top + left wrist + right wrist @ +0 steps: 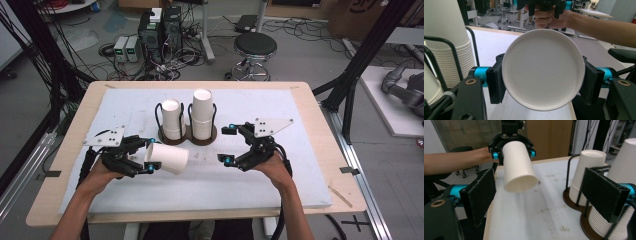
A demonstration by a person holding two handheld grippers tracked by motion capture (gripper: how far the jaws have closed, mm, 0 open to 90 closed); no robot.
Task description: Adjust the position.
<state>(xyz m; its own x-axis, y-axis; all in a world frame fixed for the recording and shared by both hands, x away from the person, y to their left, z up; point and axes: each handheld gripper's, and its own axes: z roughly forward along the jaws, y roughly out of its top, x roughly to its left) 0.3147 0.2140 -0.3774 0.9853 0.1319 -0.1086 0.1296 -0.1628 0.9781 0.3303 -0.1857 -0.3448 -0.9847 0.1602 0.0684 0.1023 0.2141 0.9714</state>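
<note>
A workshop floor strewn with cables, grey equipment boxes and a round black stool lies behind a wooden table, most of whose top is covered by a white mat.

Near the middle of the mat stands a dark brown cup holder with two round bays and black wire loops. Each bay carries a stack of white paper cups set upside down: the right stack rises higher than the left stack.

The left tool sits just in front and to the left of the holder, gripped by the person's left hand. Its jaws are drawn in and pinch a single white paper cup, one pad on each side near the rim. The cup lies on its side off the mat, mouth facing the left hand and base pointing toward the right tool. In the left gripper view the cup's open mouth sits squarely between the two black pads, each pressed against its wall.

The right tool is held to the right of the holder by the right hand, well apart from the cup. Its jaws stand spread wide with nothing between them; in the right gripper view the held cup shows beyond the gap, untouched by its pads.
</note>
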